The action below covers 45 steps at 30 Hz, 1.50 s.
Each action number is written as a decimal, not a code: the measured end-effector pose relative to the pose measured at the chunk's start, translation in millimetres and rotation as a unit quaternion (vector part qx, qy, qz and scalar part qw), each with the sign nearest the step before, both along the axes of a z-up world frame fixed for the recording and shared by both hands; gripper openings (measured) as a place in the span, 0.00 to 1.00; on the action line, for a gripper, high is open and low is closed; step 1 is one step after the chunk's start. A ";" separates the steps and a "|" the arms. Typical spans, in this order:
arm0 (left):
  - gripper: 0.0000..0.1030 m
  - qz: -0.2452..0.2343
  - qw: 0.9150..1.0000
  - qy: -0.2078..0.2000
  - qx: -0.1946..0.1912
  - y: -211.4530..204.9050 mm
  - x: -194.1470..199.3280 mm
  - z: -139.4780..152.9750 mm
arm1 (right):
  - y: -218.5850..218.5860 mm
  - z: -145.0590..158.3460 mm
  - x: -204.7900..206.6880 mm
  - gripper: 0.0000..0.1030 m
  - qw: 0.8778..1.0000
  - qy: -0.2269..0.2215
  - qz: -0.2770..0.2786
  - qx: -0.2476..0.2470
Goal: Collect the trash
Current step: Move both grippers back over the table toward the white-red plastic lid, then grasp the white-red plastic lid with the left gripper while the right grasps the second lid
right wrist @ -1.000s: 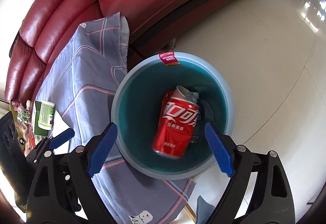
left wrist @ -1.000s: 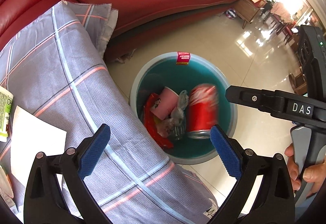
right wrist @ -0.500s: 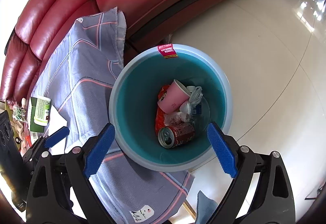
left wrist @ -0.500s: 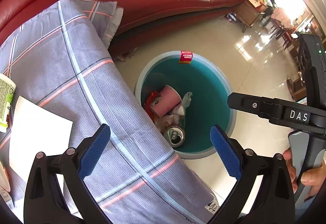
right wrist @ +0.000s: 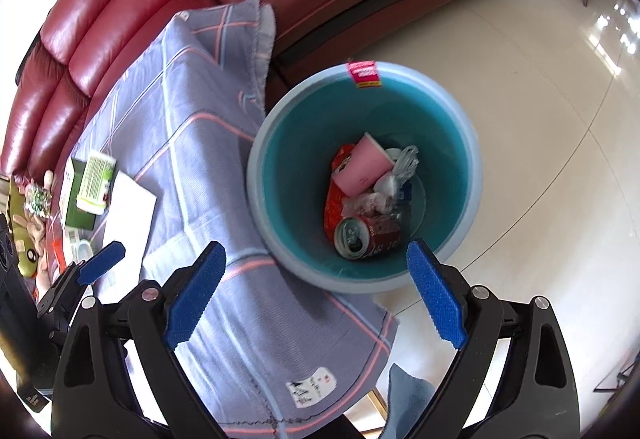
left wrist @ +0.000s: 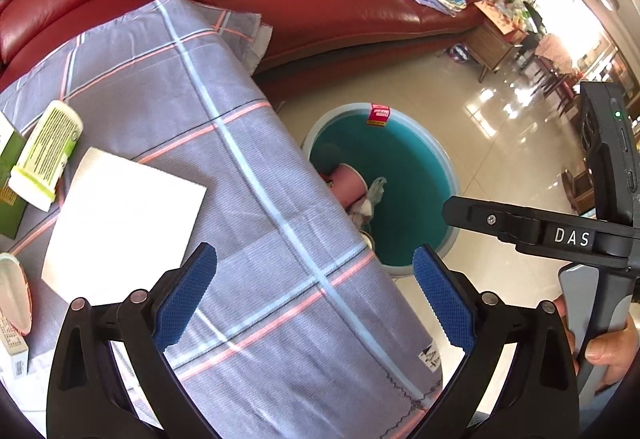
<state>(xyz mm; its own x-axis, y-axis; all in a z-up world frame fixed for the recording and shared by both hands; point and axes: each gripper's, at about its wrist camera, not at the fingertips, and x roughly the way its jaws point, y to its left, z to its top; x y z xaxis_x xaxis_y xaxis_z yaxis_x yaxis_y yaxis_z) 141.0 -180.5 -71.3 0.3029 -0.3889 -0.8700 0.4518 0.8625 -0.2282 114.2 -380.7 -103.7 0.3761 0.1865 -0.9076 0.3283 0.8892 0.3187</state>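
**Next piece of trash lies to the left, on the table**

With a red can (right wrist: pixel 366 237) lying on its side at the bottom of the teal bin (right wrist: pixel 460 143), beside a pink cup (right wrist: pixel 362 169) and crumpled wrappers (right wrist: pixel 394 179), the right gripper (right wrist: pixel 316 295) hangs above the bin's near rim, its blue pads spread wide and holding nothing. The left gripper (left wrist: pixel 314 295) is likewise spread and empty, poised over the near right part of the table, which a grey checked cloth (left wrist: pixel 224 143) covers. The bin stands on the floor just beyond the table's right edge. The likely next item is the white paper sheet (left wrist: pixel 120 215), flat on the cloth toward the table's left side; it lies left of and slightly ahead of the left gripper, with its long axis running diagonally from the near left toward the far right. A green-and-white bottle (left wrist: pixel 44 155) lies on its side just beyond the sheet's far left corner, resting on a green box. By judgement the left gripper is clearly the nearer tool; a thin flat sheet offers little to pinch, so an edge or corner approach seems needed.
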 end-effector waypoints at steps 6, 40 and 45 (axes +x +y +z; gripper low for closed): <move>0.96 0.027 1.000 -0.002 0.004 50.0 -24.1 -0.5 | 49.2 5.9 -10.1 0.85 0.999 -0.005 0.037 -0.001; 0.90 0.126 0.990 0.005 0.055 275.6 -141.5 -33.1 | 276.0 -20.5 -38.4 0.85 0.968 0.059 0.242 -0.018; 0.69 0.111 0.991 0.009 0.069 270.4 -142.6 -41.4 | 281.4 -21.1 -35.7 0.85 0.968 0.060 0.244 -0.021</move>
<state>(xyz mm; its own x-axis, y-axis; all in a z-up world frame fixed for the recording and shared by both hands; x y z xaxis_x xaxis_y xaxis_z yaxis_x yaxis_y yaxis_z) -1.6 89.9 -112.7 0.3523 -0.1908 -0.9162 0.2443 0.9638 -0.1068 78.5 -99.4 -124.7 0.1435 0.2769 -0.9501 -0.1007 0.9592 0.2644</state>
